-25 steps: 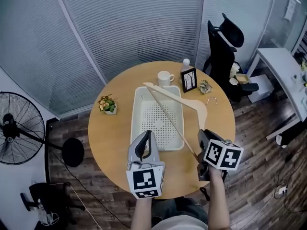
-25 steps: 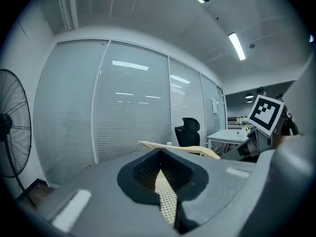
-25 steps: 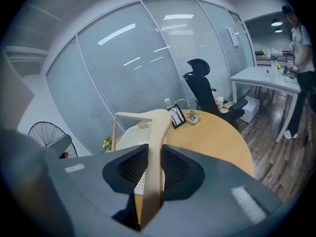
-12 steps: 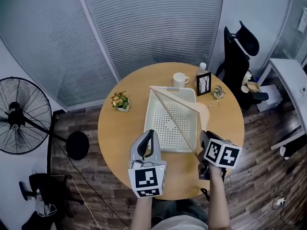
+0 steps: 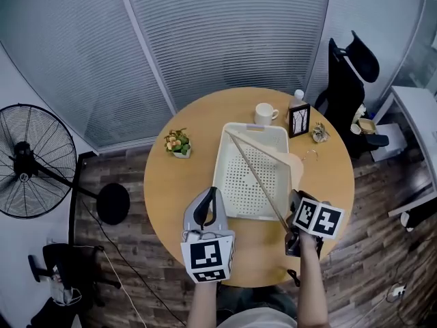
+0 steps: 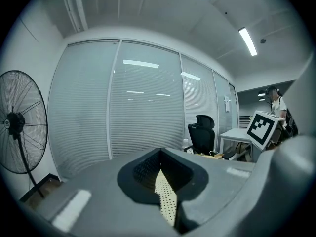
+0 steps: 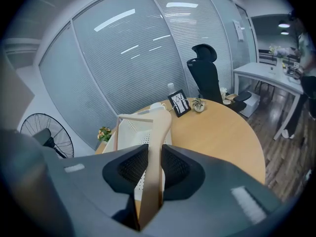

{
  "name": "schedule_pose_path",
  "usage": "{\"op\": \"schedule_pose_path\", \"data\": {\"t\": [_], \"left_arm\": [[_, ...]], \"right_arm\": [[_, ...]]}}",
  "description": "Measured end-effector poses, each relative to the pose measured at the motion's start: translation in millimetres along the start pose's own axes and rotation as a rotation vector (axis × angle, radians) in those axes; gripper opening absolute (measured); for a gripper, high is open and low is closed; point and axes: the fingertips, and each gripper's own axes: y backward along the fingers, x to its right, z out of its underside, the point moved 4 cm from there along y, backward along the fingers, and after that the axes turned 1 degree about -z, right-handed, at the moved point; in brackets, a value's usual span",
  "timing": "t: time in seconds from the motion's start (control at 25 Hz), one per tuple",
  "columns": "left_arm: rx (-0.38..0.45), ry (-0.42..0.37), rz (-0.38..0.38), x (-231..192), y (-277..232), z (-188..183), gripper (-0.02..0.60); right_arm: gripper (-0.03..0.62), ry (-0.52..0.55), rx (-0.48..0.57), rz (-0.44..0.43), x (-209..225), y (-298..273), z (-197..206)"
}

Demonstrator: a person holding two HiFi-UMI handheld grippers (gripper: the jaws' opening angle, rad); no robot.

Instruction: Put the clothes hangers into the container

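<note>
In head view, the near end of the hanger (image 5: 263, 176) is being hidden under the right gripper (image 5: 295, 203), and its hook is not being made out. The forearms (image 5: 205, 306) are being cut off by the bottom edge, the white desk (image 5: 413, 115) by the right edge. The far bottle (image 5: 298, 96) is being half covered by the picture frame (image 5: 299, 119). The small thing (image 5: 319, 134) right of the frame is too small to tell. In left gripper view, the container (image 6: 165, 204) is being masked by the left gripper (image 6: 160, 177), with only a perforated strip being shown.

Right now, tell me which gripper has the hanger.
The right gripper: it is shut on the wooden hanger, which reaches over the white basket. The left gripper holds nothing.
</note>
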Motion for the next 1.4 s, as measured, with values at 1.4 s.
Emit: {"op": "schedule_pose_path", "data": {"t": [1.4], "left_arm": [[-0.046, 0.034, -0.017, -21.5, -31.2, 18.8, 0.000]], "right_arm": [[0.028, 0.132, -0.010, 0.132, -14.7, -54.3, -5.7]]}}
